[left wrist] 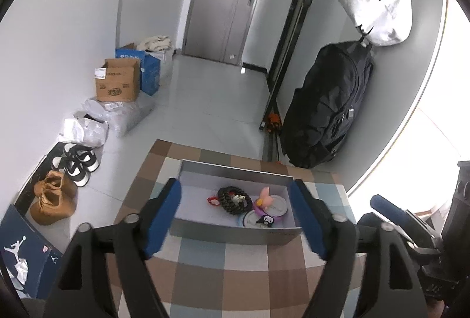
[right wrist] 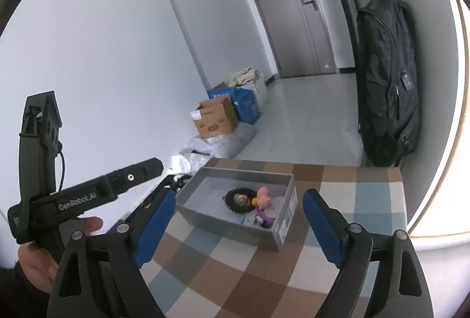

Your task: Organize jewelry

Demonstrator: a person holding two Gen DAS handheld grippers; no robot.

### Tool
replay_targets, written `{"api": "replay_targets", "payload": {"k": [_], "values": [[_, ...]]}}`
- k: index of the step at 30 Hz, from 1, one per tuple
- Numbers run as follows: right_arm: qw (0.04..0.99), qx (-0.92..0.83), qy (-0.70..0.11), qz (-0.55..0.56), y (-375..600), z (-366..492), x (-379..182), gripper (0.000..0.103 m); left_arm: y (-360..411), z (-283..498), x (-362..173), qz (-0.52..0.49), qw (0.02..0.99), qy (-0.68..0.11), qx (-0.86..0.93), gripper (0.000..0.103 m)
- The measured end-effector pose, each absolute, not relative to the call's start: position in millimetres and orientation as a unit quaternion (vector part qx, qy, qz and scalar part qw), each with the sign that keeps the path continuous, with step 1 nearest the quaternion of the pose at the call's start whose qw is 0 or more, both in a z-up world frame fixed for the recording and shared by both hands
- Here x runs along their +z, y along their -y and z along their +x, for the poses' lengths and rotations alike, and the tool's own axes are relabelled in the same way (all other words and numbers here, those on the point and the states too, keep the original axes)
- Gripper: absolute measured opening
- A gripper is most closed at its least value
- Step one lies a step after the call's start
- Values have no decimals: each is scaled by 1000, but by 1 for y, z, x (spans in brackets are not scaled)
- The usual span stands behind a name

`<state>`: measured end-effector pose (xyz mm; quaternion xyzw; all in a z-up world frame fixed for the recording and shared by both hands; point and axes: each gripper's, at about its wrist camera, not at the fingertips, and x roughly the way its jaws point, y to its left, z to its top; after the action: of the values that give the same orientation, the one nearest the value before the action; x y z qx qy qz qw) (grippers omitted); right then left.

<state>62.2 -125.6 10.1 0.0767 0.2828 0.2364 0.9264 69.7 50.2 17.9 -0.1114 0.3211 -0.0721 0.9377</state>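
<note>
My left gripper (left wrist: pixel 235 218) spread wide and empty, my right gripper (right wrist: pixel 238 227) likewise wide with nothing held, grey box (left wrist: pixel 235 235) low centre on the checked cloth (left wrist: pixel 223 274), black bracelet (left wrist: pixel 235 199) and pink charm (left wrist: pixel 265 196) inside

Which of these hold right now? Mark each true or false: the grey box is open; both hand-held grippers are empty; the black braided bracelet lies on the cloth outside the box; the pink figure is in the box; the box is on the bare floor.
1. The grey box is open: true.
2. The left hand-held gripper and right hand-held gripper hold nothing: true, jaws wide.
3. The black braided bracelet lies outside the box: false, it is inside.
4. The pink figure is in the box: true.
5. The box is on bare floor: false, it rests on the checked cloth.
</note>
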Motion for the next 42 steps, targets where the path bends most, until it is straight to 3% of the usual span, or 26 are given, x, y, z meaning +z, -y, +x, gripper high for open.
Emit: {"api": "replay_targets", "payload": {"k": [7, 42], "values": [[936, 233, -258, 61, 124, 33, 12, 103, -50, 46, 19, -100, 949, -293, -63, 89], [943, 196, -266, 43, 127, 17, -14, 103, -50, 24, -2, -69, 953, -292, -30, 90]]}}
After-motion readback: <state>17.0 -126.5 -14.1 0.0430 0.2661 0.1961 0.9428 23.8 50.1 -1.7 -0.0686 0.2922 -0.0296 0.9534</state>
